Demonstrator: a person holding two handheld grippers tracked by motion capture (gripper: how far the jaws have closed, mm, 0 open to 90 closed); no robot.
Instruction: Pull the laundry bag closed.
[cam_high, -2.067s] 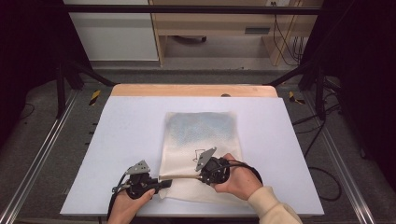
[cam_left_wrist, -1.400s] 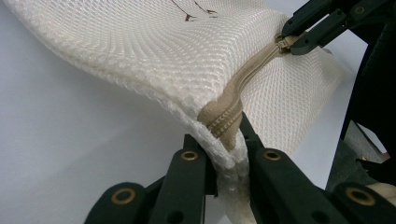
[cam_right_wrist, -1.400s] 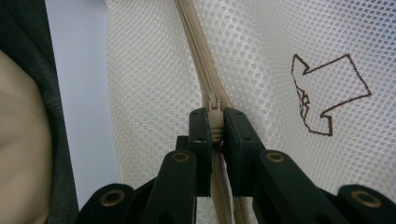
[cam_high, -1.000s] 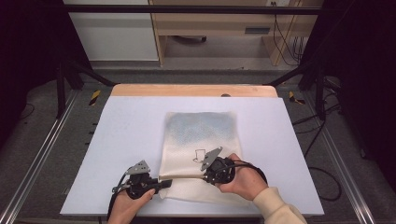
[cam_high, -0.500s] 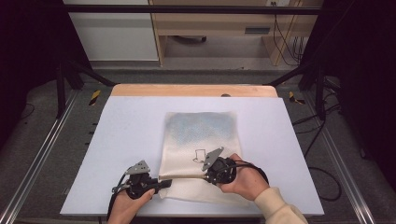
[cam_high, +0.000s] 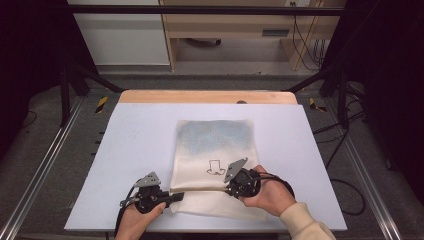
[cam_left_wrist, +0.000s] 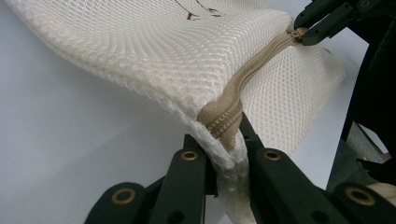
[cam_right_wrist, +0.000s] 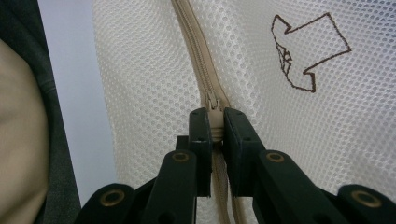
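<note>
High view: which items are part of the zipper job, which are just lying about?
In the job:
- mesh bag
- its zipper, with the zipper pull
- left gripper, shut on the bag's zipper end
- right gripper, shut on the zipper pull

Lying about:
- yellow-black pieces beside the table
- cables on the floor

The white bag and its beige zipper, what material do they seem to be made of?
The white mesh bag looks like soft synthetic netting, probably polyester: regular small holes, matte, and it sags and folds. The beige zipper appears to be woven fabric tape with fine, probably plastic coil teeth; its small slider, between the right tongs, looks painted or plastic, I cannot tell which.
</note>
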